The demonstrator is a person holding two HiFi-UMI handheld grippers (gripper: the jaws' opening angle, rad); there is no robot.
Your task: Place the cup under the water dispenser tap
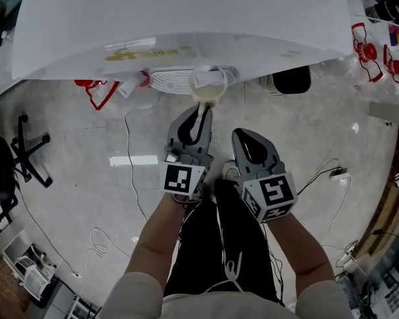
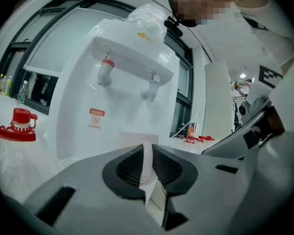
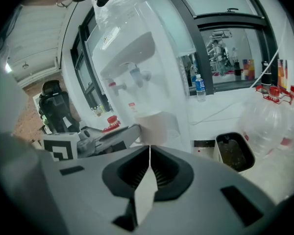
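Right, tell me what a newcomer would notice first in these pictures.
The big white water dispenser fills the left gripper view, its red tap and pale tap jutting from the front. In the head view the left gripper is shut on a paper cup right by the dispenser's drip tray. The right gripper beside it is shut and empty.

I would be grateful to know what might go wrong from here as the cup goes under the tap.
The left claw pinches only the thin wall of the cup, so the cup may crumple or slip when set down. The dispenser has a red-collared tap and a white tap side by side; the cup could end up between them or off-centre.
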